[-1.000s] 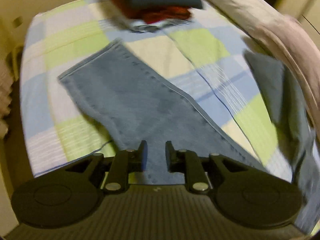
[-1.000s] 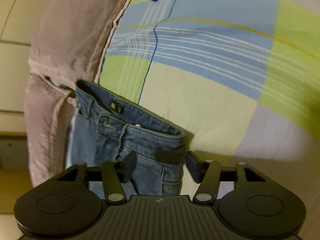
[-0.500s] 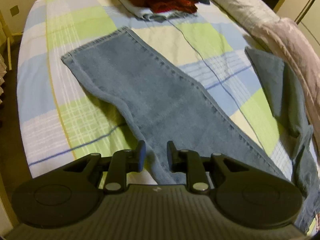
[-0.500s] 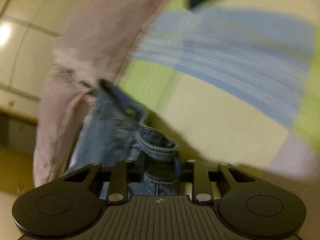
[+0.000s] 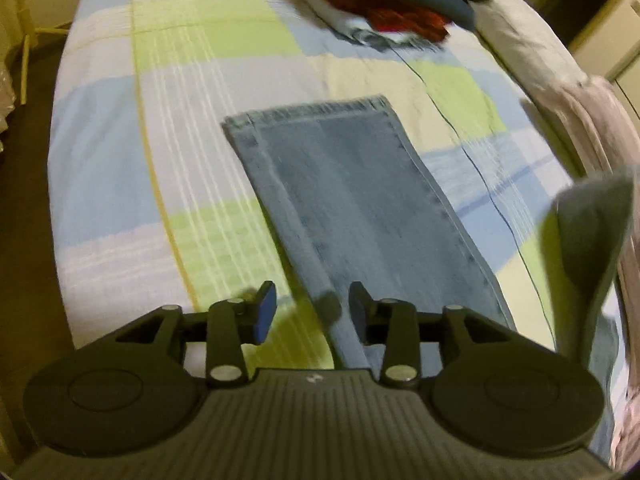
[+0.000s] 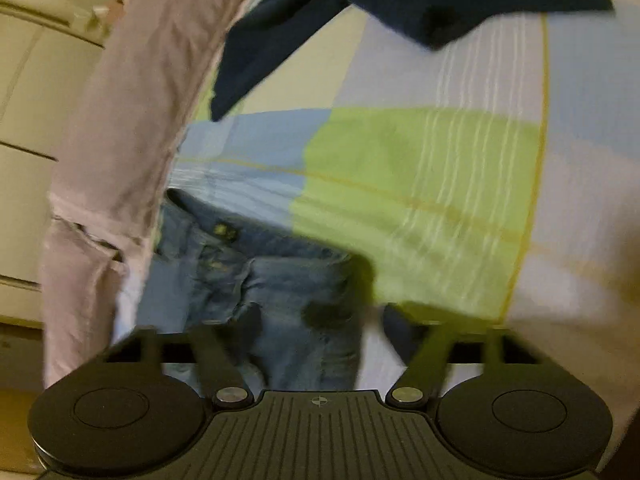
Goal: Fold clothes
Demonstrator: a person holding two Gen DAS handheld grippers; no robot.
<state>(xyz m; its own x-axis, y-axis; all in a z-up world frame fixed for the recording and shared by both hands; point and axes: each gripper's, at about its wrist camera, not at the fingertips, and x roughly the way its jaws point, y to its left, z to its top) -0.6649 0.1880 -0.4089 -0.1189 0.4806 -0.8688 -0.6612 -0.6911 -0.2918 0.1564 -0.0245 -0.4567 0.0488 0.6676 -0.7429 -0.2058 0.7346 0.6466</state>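
A pair of light blue jeans [image 5: 360, 208] lies on a checked bed sheet [image 5: 180, 128], legs stretched away from me with the hem at the far end. My left gripper [image 5: 312, 312] is open, its jaws on either side of the jeans' left edge. In the right wrist view the jeans' waistband [image 6: 256, 264] lies below a pink blanket. My right gripper [image 6: 320, 320] is open, jaws wide apart over the waist, holding nothing. The view is blurred.
A stack of folded clothes [image 5: 392, 4] sits at the far end of the bed. A pink blanket [image 6: 132, 120] runs along the bed's side. A dark blue garment [image 6: 400, 4] lies on the sheet beyond the waistband. A grey fabric flap [image 5: 592, 240] rises at the right.
My left gripper opened wider and shifted along the leg. My right gripper, which had closed on the waistband half a second ago, opened and let it go; the waistband lies flatter.
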